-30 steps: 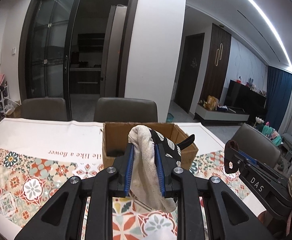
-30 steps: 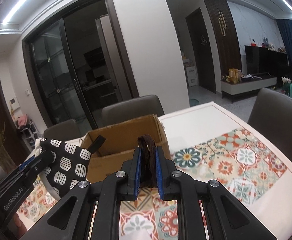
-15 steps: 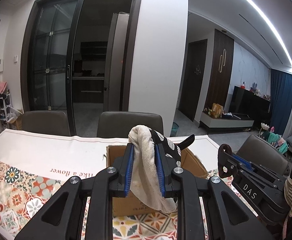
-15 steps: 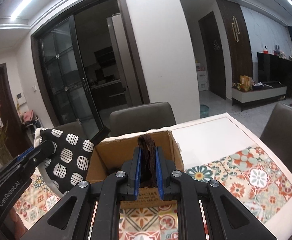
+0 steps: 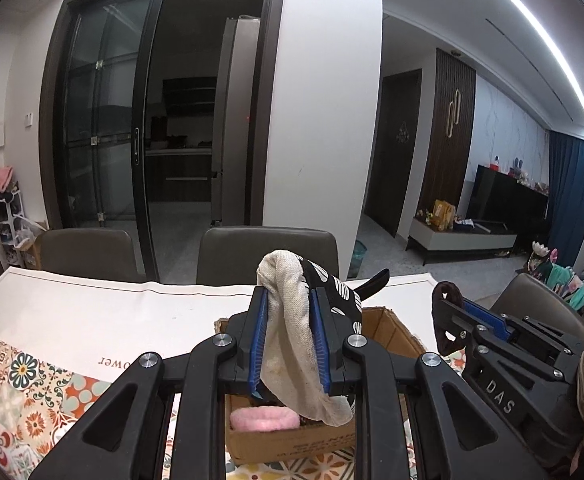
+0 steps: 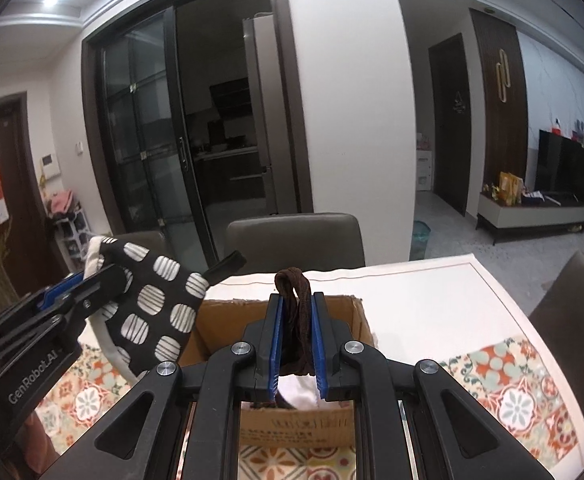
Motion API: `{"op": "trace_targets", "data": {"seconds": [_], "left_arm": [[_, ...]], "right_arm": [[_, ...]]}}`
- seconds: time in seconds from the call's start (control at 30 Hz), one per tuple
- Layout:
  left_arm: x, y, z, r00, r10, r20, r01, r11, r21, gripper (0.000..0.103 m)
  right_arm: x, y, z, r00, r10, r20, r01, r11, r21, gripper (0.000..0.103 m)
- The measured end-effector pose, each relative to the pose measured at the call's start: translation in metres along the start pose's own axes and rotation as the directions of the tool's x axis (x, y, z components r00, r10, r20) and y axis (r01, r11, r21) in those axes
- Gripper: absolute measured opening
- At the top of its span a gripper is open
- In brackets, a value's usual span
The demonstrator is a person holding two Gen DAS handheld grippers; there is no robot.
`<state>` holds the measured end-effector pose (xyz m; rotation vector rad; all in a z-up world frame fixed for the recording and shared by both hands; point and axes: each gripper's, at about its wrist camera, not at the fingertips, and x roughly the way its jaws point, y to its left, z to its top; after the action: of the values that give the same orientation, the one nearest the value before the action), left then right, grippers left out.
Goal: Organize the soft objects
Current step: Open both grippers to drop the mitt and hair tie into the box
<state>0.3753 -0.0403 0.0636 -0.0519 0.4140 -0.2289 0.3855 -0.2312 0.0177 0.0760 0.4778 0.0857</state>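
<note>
Left gripper [image 5: 289, 336] clamped on oven mitt [image 5: 292, 344] above cardboard box [image 5: 292, 446], right gripper [image 6: 295, 342] pinching brown cord [image 6: 296, 320] over it

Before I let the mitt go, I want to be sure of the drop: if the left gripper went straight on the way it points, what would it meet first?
Probably the open cardboard box: the left gripper, shut on the oven mitt, points over its opening. Depth is unclear; it might pass above the far rim toward the grey chair.

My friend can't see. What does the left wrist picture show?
The left tool squeezes a spotted black-and-cream oven mitt above an open cardboard box holding something pink and fluffy. On the right, the right tool grips a dark brown loop. The box sits on a flowery tablecloth.
</note>
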Motion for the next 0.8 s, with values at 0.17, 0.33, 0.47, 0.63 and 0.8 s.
{"op": "trace_targets", "data": {"seconds": [0.17, 0.33, 0.47, 0.63, 0.8], "left_arm": [[0.019, -0.003, 0.004, 0.999, 0.017, -0.032, -0.017, 1.0, 0.016, 0.022], [0.044, -0.003, 0.001, 0.996, 0.016, -0.092, -0.013, 1.0, 0.026, 0.022], [0.067, -0.004, -0.001, 0.987, 0.0, -0.161, 0.005, 1.0, 0.028, 0.023], [0.094, -0.007, -0.011, 0.967, -0.024, -0.252, 0.03, 0.999, 0.024, 0.031], [0.097, -0.004, -0.02, 0.963, 0.0, -0.271, 0.007, 1.0, 0.025, 0.045]], "right_arm": [[0.022, 0.002, 0.002, 0.999, 0.019, -0.039, -0.019, 1.0, -0.015, 0.015], [0.051, -0.002, 0.001, 0.99, 0.068, -0.127, -0.07, 0.998, -0.008, 0.015], [0.072, -0.006, -0.002, 0.98, 0.081, -0.184, -0.085, 0.996, -0.015, 0.015], [0.091, -0.013, -0.009, 0.966, 0.089, -0.243, -0.092, 0.996, -0.001, 0.025], [0.099, -0.016, -0.012, 0.965, 0.065, -0.253, -0.067, 0.998, 0.0, 0.049]]}}
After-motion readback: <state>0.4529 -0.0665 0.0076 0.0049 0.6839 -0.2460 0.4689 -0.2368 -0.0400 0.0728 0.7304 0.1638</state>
